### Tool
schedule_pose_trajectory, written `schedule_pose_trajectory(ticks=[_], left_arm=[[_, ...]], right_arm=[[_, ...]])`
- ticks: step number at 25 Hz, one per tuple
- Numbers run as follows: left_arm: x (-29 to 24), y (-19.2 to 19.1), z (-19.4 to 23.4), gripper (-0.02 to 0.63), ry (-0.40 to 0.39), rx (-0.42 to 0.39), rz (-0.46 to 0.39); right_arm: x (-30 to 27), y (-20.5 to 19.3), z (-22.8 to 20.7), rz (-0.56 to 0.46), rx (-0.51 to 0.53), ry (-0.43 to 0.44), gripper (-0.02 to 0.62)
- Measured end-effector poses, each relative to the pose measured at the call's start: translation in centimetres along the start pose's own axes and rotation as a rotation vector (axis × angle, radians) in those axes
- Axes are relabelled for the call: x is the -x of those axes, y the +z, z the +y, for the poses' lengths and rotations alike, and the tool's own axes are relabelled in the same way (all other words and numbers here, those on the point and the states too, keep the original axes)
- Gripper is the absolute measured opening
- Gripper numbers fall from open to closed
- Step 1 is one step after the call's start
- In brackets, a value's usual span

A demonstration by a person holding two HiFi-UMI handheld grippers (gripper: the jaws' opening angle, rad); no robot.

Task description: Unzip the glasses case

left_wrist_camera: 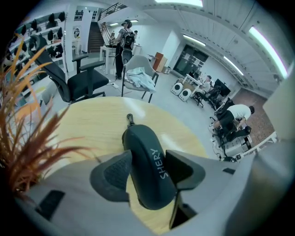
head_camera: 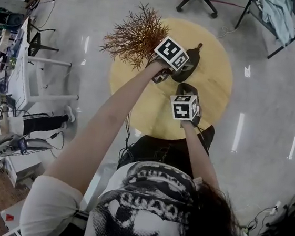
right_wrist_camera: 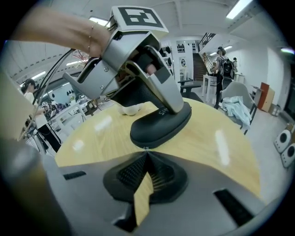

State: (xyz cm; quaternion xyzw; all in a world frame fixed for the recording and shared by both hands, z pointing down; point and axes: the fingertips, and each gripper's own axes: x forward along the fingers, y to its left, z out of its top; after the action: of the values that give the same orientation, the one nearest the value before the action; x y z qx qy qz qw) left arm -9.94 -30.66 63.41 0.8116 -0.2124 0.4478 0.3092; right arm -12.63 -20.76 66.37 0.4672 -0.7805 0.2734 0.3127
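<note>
Crosswise, glasses case [left_wrist_camera: 146,159] sits clamped between left gripper [left_wrist_camera: 149,171] jaws

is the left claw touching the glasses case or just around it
Touching. The left gripper view shows both pads of the left claw pressed against the sides of the glasses case, no gap either side.

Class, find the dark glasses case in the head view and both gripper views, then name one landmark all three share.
Head view: the dark oval glasses case lies above centre on the round pale wooden table.
Left gripper view: centre, clamped between the left gripper's fingers.
Right gripper view: centre, just beyond the shut right gripper, under the left gripper.
Shared landmark: that table, under the case in all three.
</note>
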Motion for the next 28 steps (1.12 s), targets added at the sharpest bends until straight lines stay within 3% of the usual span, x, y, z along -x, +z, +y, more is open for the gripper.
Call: schedule_pose_trajectory(ticks=[14,28], left_arm=[[0.1,0.0,0.0,0.242,-0.011,0.016,-0.069],[0.1,-0.1,-0.2,0.244,0.021,0.021,-0.05]], right_arm=[[0.0,0.9,-3.6,0.028,0.145,0.084,0.0],[-1.3,3.3,-7.8,0.052,0.324,0.196,0.0]])
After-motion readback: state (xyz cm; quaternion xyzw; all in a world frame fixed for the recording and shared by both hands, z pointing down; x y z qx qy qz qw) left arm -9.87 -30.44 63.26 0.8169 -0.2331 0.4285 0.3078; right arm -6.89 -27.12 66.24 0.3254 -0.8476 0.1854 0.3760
